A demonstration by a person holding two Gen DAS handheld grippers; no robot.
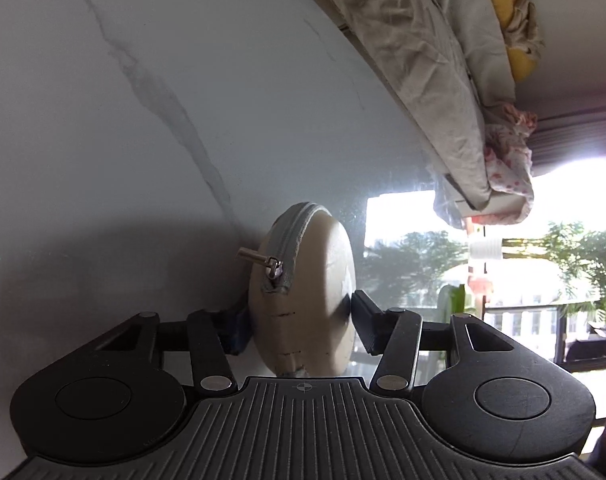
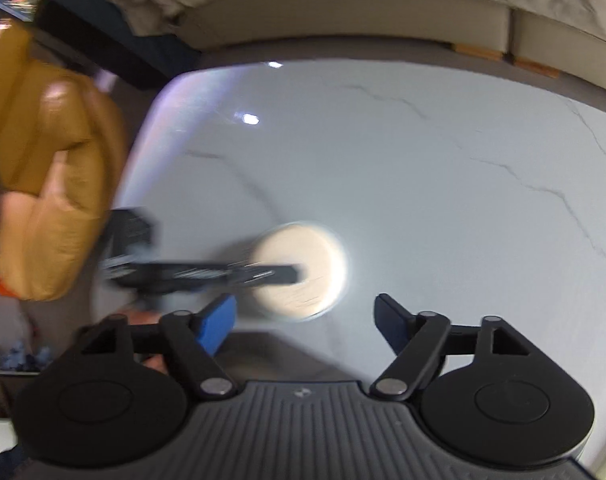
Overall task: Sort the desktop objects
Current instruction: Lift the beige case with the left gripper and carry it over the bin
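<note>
A round beige zipper pouch [image 1: 303, 292] stands on edge between the pads of my left gripper [image 1: 299, 320], which is shut on its two flat faces; the zip pull sticks out to the left. The white marble table [image 1: 143, 120] lies behind it. In the blurred right wrist view the same pouch [image 2: 315, 248] shows as a pale disc over the table [image 2: 423, 160], with one black finger [image 2: 223, 272] of the left gripper across it. My right gripper [image 2: 305, 312] hangs above and nearer than the pouch, open, with nothing between its blue pads.
A sofa under crumpled beige cloth [image 1: 423, 60] runs along the table's far edge, with a floral cloth [image 1: 507, 160] on it. A mustard cushioned seat [image 2: 55, 160] stands off the table's left end. A bright window fills the right of the left wrist view.
</note>
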